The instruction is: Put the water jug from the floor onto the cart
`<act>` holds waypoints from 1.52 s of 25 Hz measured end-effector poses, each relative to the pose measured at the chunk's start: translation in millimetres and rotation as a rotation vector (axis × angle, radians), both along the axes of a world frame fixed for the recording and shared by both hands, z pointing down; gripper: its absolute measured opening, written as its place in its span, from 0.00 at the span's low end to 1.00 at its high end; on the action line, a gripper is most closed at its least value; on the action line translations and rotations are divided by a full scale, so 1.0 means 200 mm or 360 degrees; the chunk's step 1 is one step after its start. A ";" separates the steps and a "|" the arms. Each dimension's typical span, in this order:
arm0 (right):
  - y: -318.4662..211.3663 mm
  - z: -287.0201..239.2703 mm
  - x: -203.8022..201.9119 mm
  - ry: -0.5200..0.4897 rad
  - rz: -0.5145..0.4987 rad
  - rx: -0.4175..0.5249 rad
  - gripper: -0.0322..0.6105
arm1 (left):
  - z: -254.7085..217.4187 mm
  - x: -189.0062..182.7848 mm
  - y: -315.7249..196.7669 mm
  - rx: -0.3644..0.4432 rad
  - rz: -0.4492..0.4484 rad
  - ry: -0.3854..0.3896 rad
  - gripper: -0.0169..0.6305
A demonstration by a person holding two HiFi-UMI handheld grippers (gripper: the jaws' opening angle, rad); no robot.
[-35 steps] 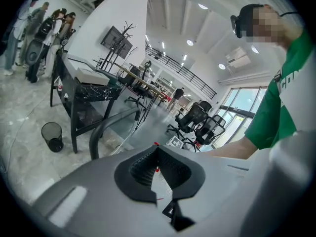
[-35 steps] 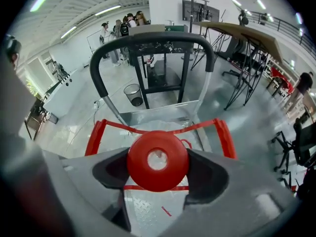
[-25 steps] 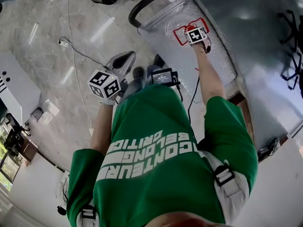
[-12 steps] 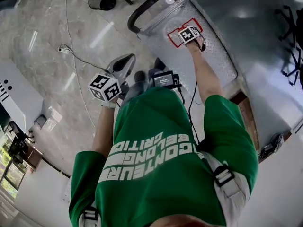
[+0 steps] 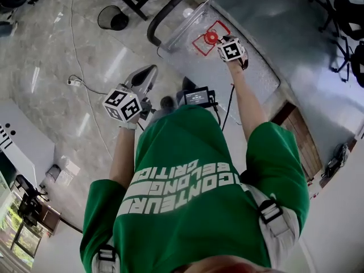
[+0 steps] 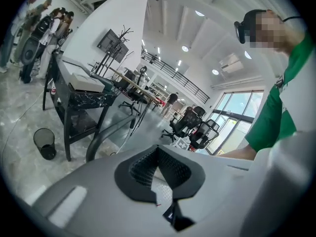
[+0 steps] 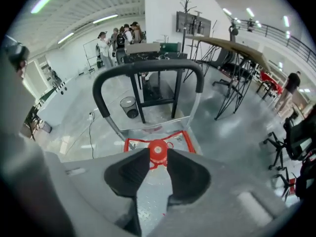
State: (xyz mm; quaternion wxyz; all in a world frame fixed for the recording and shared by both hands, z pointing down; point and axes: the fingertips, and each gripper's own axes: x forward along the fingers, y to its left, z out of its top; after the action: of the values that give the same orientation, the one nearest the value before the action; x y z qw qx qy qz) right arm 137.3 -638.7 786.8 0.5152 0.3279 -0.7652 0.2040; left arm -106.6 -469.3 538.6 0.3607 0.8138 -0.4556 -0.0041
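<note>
The water jug stands upright on the cart's metal deck (image 5: pixel 253 75), clear-walled, with a red cap (image 5: pixel 211 37) inside a red square frame (image 5: pixel 198 43). My right gripper (image 5: pixel 223 43) hangs above it, pointing steeply down. In the right gripper view the cap (image 7: pixel 157 151) shows just beyond the right gripper (image 7: pixel 158 166). Its jaws have just been closing; a gap stays between them and nothing is in it. My left gripper (image 5: pixel 149 73) is held out over the floor left of the cart. In its own view the left gripper (image 6: pixel 157 150) has its tips together, empty.
The cart's black handle (image 5: pixel 168 10) arches at its far end (image 7: pixel 148 68). A black waste bin (image 5: pixel 111 19) and a black table (image 7: pixel 155 85) stand beyond it. A cable (image 5: pixel 85 84) trails on the marble floor. Office chairs (image 5: pixel 341 10) are at the right.
My right gripper has lifted off the jug, so the red cap now shows clear beside it. Its marker cube sits a little right of where it was. The left gripper has barely shifted.
</note>
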 end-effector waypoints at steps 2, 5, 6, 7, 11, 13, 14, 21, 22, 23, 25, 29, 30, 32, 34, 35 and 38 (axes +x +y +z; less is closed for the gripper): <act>0.04 -0.15 -0.02 -0.0089 -0.0003 0.0135 0.09 | -0.01 -0.01 0.04 0.0025 0.0031 0.0007 0.05; 0.18 -0.33 0.02 -0.0146 0.0034 0.0231 0.04 | -0.02 -0.02 0.09 0.0055 0.0077 0.0030 0.05; 0.23 -0.39 0.05 -0.0168 0.0065 0.0262 0.04 | -0.02 -0.01 0.11 0.0068 0.0101 0.0033 0.05; 0.28 -0.44 0.07 -0.0193 0.0093 0.0295 0.04 | -0.01 0.00 0.13 0.0079 0.0124 0.0035 0.05; 0.51 -0.64 0.16 -0.0261 0.0195 0.0423 0.04 | -0.01 0.05 0.26 0.0106 0.0214 0.0059 0.05; 0.62 -0.72 0.20 -0.0274 0.0246 0.0477 0.04 | -0.01 0.08 0.34 0.0110 0.0257 0.0073 0.05; 0.69 -0.76 0.23 -0.0276 0.0273 0.0499 0.04 | -0.01 0.09 0.38 0.0110 0.0279 0.0081 0.05; 1.13 -1.03 0.36 -0.0274 0.0409 0.0658 0.04 | 0.03 0.12 0.58 0.0119 0.0411 0.0145 0.05; 1.20 -1.06 0.39 -0.0262 0.0421 0.0676 0.04 | 0.02 0.14 0.61 0.0122 0.0432 0.0150 0.05; 1.28 -1.08 0.41 -0.0250 0.0437 0.0690 0.04 | 0.02 0.16 0.64 0.0125 0.0457 0.0156 0.05; 1.43 -1.13 0.47 -0.0237 0.0482 0.0712 0.04 | 0.01 0.21 0.70 0.0134 0.0515 0.0166 0.05; 1.69 -1.17 0.56 -0.0239 0.0589 0.0741 0.04 | -0.01 0.30 0.81 0.0145 0.0619 0.0173 0.05; 1.75 -1.18 0.58 -0.0241 0.0616 0.0745 0.04 | -0.01 0.32 0.83 0.0148 0.0639 0.0170 0.05; 1.84 -1.18 0.63 -0.0249 0.0670 0.0753 0.04 | -0.02 0.36 0.85 0.0158 0.0667 0.0165 0.05; 1.91 -1.17 0.67 -0.0262 0.0719 0.0760 0.04 | -0.04 0.39 0.86 0.0171 0.0688 0.0161 0.05; 1.94 -1.17 0.68 -0.0269 0.0739 0.0764 0.04 | -0.04 0.41 0.87 0.0177 0.0698 0.0158 0.05; 2.05 -1.18 0.70 -0.0298 0.0764 0.0785 0.04 | -0.05 0.46 0.93 0.0185 0.0724 0.0141 0.05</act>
State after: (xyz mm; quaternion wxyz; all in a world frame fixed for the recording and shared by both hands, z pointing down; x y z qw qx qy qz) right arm 278.0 -229.2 550.4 0.2856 0.5927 -0.7364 0.1577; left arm -15.3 -284.2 528.1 0.3245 0.9140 -0.2431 0.0153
